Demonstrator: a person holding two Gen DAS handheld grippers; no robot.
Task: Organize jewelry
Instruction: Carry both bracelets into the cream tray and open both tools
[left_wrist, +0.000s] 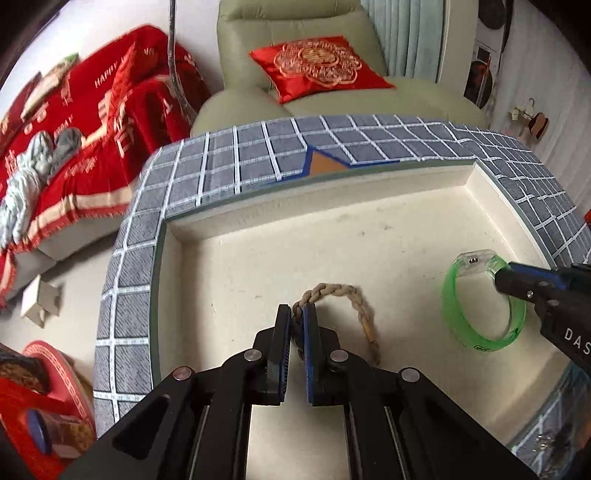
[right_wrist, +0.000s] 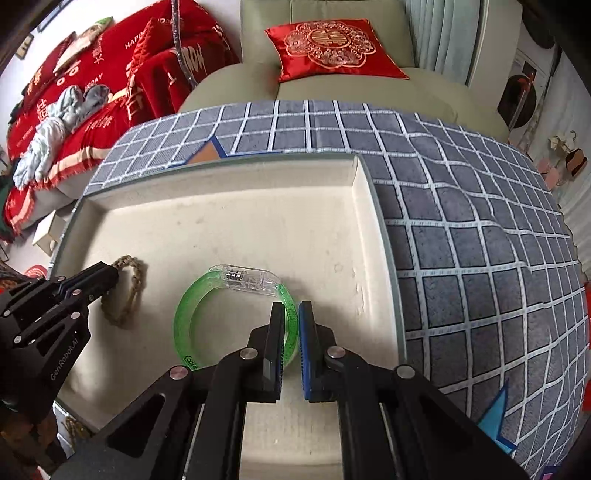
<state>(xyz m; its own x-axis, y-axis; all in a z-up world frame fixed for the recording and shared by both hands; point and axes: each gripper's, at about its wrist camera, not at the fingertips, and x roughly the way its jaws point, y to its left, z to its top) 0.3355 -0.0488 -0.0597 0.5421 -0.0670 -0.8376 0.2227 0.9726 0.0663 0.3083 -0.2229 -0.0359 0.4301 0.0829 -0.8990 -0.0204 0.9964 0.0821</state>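
Observation:
A shallow cream tray (left_wrist: 369, 236) sits on a grey checked cloth. My left gripper (left_wrist: 296, 318) is shut on a braided tan rope bracelet (left_wrist: 360, 299), which rests on the tray floor. In the right wrist view the left gripper (right_wrist: 110, 278) holds the rope bracelet (right_wrist: 131, 291) at the tray's left. My right gripper (right_wrist: 294, 314) is shut on the right side of a translucent green bangle (right_wrist: 188, 314) with a clear clasp. The bangle (left_wrist: 458, 310) stands on edge in the tray, and the right gripper (left_wrist: 498, 282) shows at the right of the left wrist view.
The grey checked cloth (right_wrist: 461, 240) covers the table around the tray. A pale green sofa (left_wrist: 332, 96) with a red cushion (left_wrist: 317, 66) is behind the table. A bed with a red blanket (left_wrist: 92, 129) lies to the left. A red box (left_wrist: 44, 387) is low left.

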